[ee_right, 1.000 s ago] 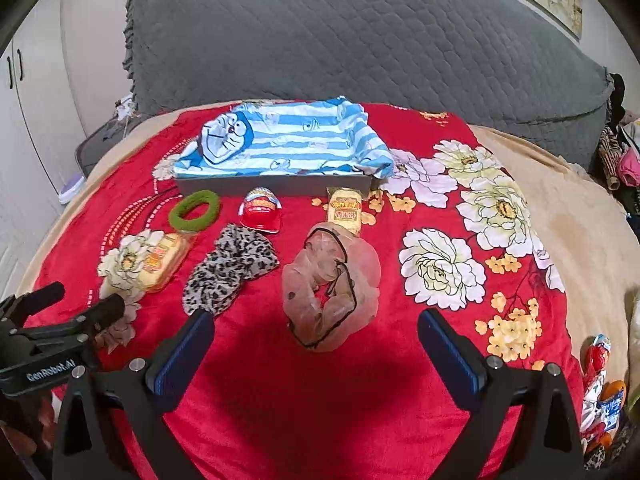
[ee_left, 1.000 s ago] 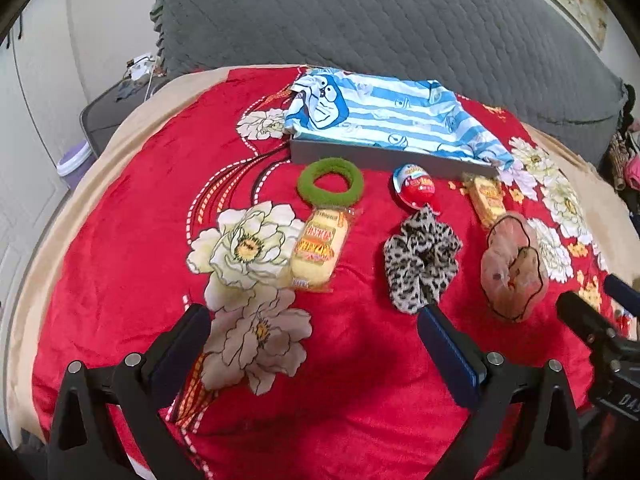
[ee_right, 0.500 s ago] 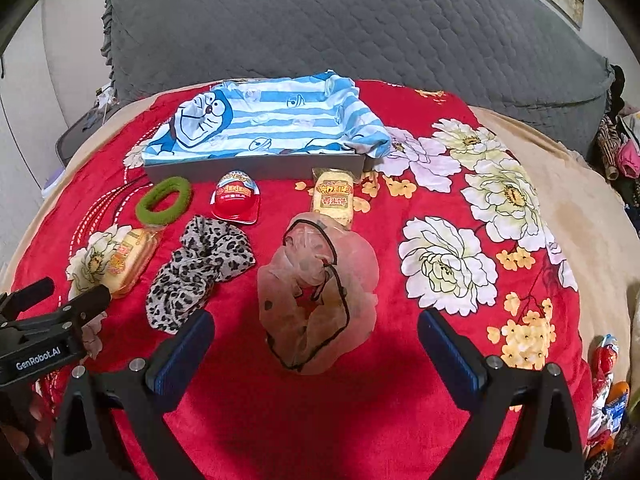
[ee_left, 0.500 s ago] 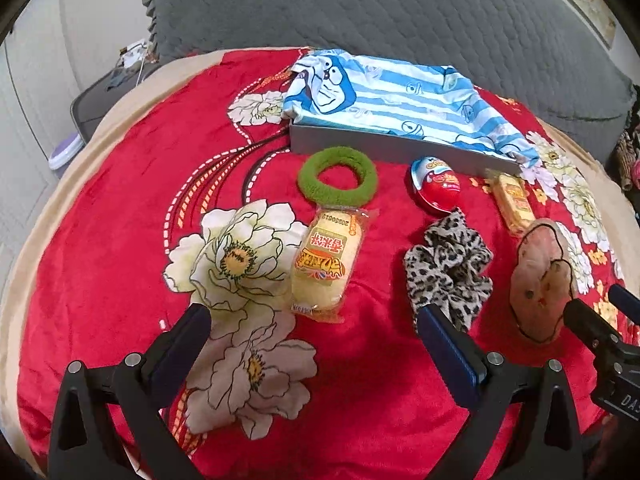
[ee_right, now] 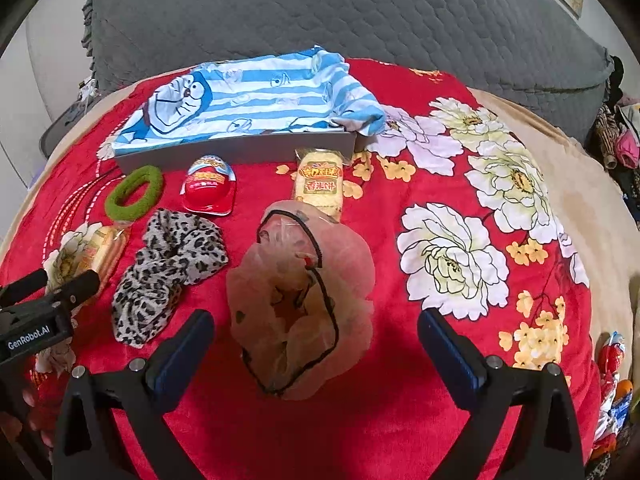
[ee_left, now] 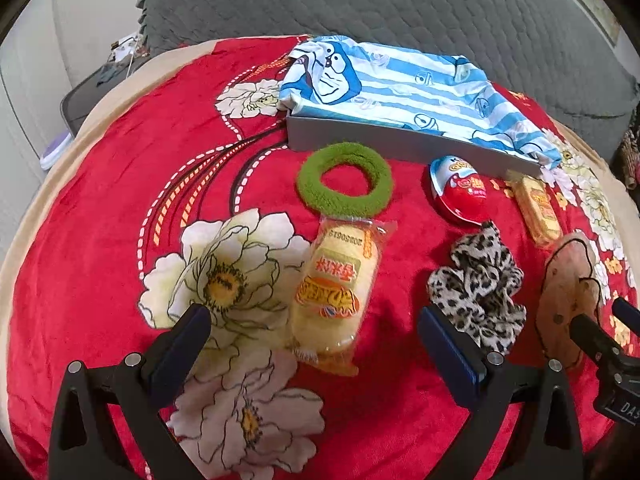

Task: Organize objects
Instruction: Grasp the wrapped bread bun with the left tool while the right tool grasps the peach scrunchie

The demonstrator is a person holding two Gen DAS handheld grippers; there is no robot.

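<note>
On the body of the left gripper (ee_right: 32, 320), seen at the left edge of the right wrist view, white letters read "GenRobot.AI". On the dark body of the right gripper (ee_left: 616, 392), at the right edge of the left wrist view, only the letters "DA" can be read before the picture ends. The near snack packet (ee_left: 332, 288) carries a printed number upside down at its far end, something like "20220615", and red and orange characters that I cannot read surely.
</note>
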